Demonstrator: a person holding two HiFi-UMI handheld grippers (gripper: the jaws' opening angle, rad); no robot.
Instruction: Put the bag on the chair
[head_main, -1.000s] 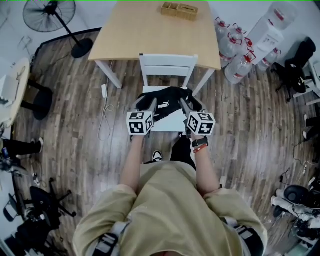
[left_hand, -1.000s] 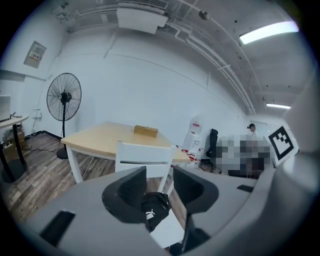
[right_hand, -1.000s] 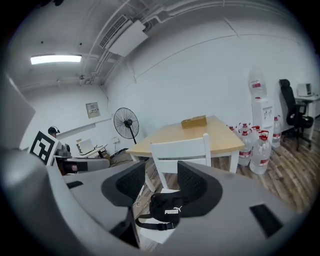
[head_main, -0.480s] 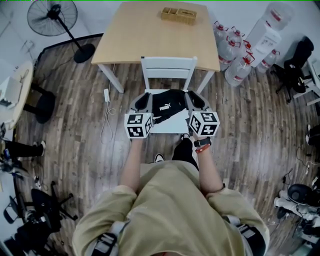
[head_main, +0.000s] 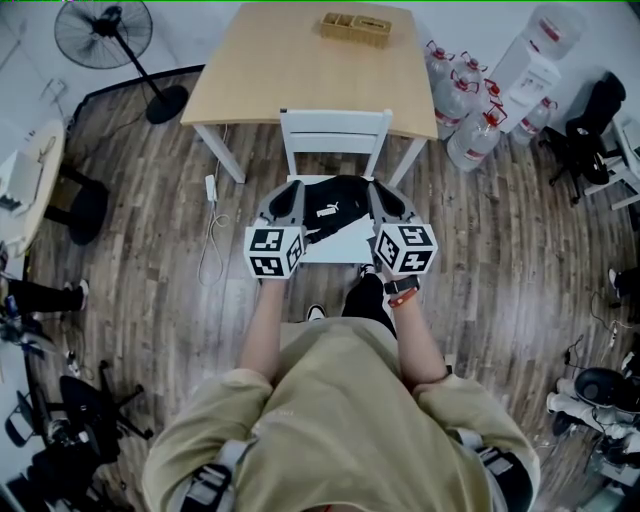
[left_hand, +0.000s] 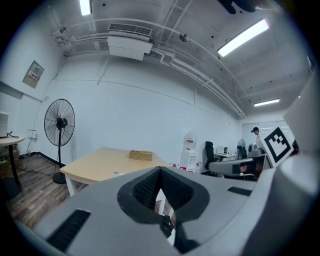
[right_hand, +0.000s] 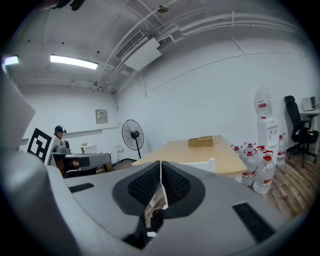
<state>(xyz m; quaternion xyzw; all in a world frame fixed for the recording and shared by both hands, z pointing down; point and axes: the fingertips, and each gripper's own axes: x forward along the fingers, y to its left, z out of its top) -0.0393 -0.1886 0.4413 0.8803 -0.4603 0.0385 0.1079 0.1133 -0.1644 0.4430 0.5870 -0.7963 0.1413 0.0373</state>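
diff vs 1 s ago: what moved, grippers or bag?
The left gripper and right gripper each shifted slightly outward and tipped up, off the ends of the bag. Both pairs of jaws are now together with nothing between them. The bag stayed on the seat of the chair; the chair and table are unmoved.

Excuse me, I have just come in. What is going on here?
A person holds a hand-held gripper in each hand over a white chair by the table. A black bag lies on its seat. The left hand-held gripper is at the bag's left end, the right hand-held gripper at its right end. Both have jaws together; whether they pinch the bag is unclear.
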